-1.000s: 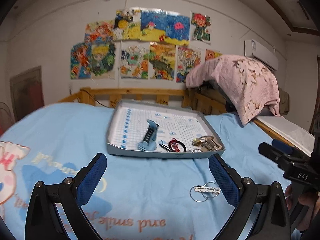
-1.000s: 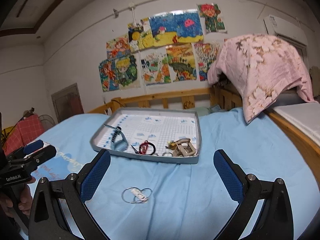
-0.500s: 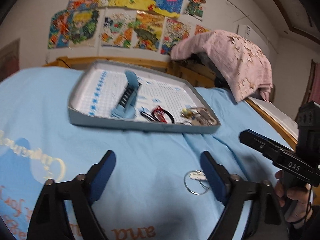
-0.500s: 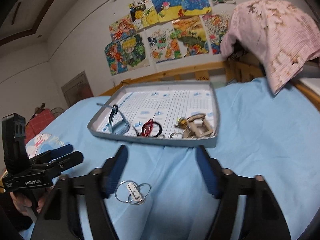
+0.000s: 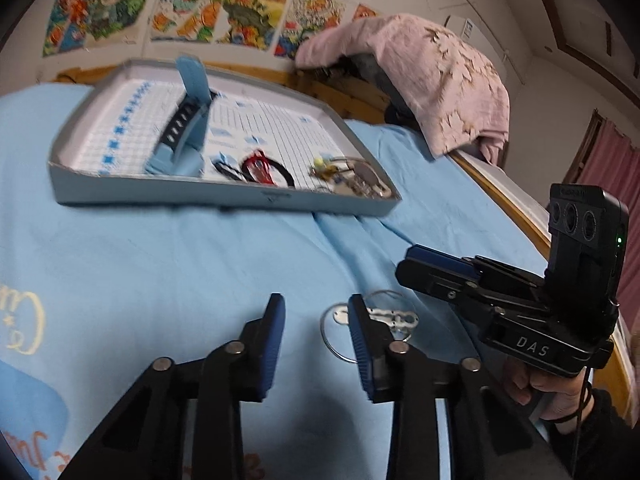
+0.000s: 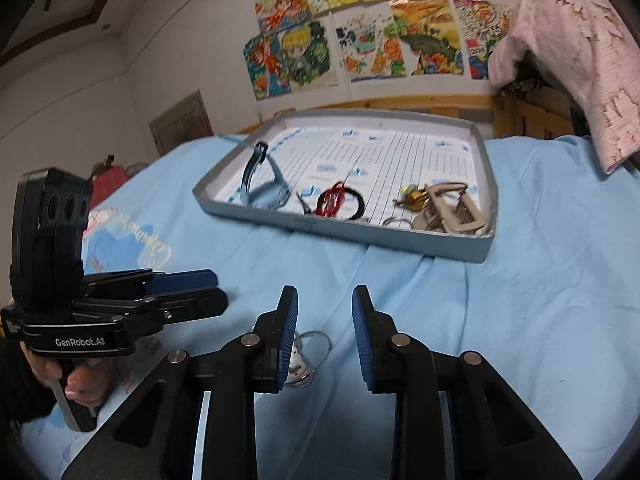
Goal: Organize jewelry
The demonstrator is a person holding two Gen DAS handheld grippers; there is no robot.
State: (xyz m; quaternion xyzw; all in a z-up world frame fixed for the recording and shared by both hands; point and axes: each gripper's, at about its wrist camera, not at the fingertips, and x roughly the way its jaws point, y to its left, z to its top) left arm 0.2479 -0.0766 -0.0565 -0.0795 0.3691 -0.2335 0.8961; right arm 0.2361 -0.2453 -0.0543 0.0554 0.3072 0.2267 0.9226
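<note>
A silver hoop piece with a white jewelled bar (image 5: 384, 320) lies on the blue bedsheet, partly hidden behind my left gripper's right finger; it also shows in the right wrist view (image 6: 310, 354) beside my right gripper's left finger. My left gripper (image 5: 316, 316) is partly open and empty, low over the sheet just left of the hoops. My right gripper (image 6: 325, 312) is partly open and empty, just right of them. A grey tray (image 5: 168, 196) (image 6: 400, 236) farther back holds a blue watch (image 5: 186, 128), a red-and-black band (image 5: 264, 170) and a beige clip (image 6: 452, 208).
The bed has a wooden frame (image 6: 420, 102) at the far side. A pink blanket (image 5: 432, 76) hangs over something at the back right. Posters (image 6: 360, 40) cover the wall. A printed cartoon patch (image 6: 120, 236) marks the sheet on the left.
Both grippers have dropped toward the sheet and narrowed their jaws from wide open to partly open. They have closed in on the hoop piece from either side.
</note>
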